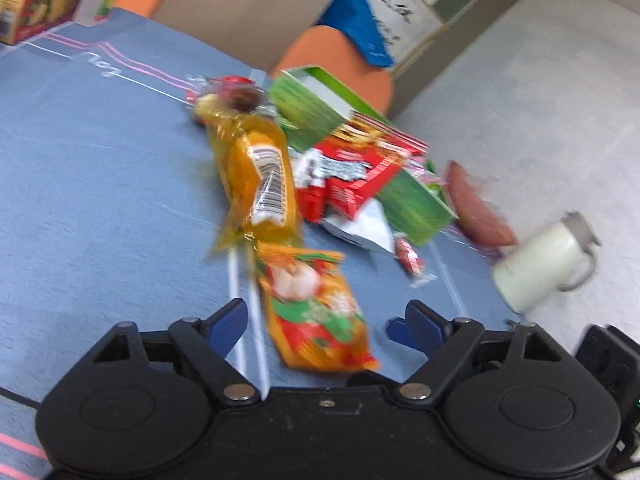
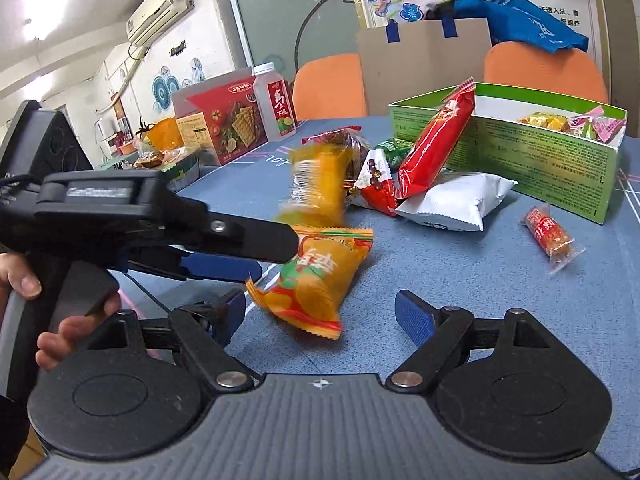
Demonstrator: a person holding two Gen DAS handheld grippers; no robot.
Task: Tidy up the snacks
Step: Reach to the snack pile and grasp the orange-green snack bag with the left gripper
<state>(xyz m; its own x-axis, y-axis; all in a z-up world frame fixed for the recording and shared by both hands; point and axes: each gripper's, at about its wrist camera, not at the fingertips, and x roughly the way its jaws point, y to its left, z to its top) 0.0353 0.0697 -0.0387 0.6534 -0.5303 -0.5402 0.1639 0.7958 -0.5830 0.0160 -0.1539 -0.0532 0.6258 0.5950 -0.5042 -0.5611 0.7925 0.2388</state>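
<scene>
An orange snack packet (image 1: 316,304) lies on the blue table between the open fingers of my left gripper (image 1: 320,320); it also shows in the right wrist view (image 2: 316,276). Beyond it lies a yellow wrapped snack (image 1: 260,180) (image 2: 320,184). A green box (image 2: 520,140) holds several small wrapped sweets. A long red packet (image 2: 436,140) leans on its wall, above a white packet (image 2: 452,200) and a red-and-white packet (image 2: 376,184). My right gripper (image 2: 320,316) is open and empty, close behind the orange packet. The left gripper (image 2: 248,256) reaches in from the left.
A small red sweet (image 2: 550,236) lies alone at the right. A cracker box (image 2: 228,124) and a drink bottle (image 2: 276,100) stand at the back left. A white jug (image 1: 544,264) and a sweet potato (image 1: 476,208) lie past the green box (image 1: 316,108). Orange chairs stand behind the table.
</scene>
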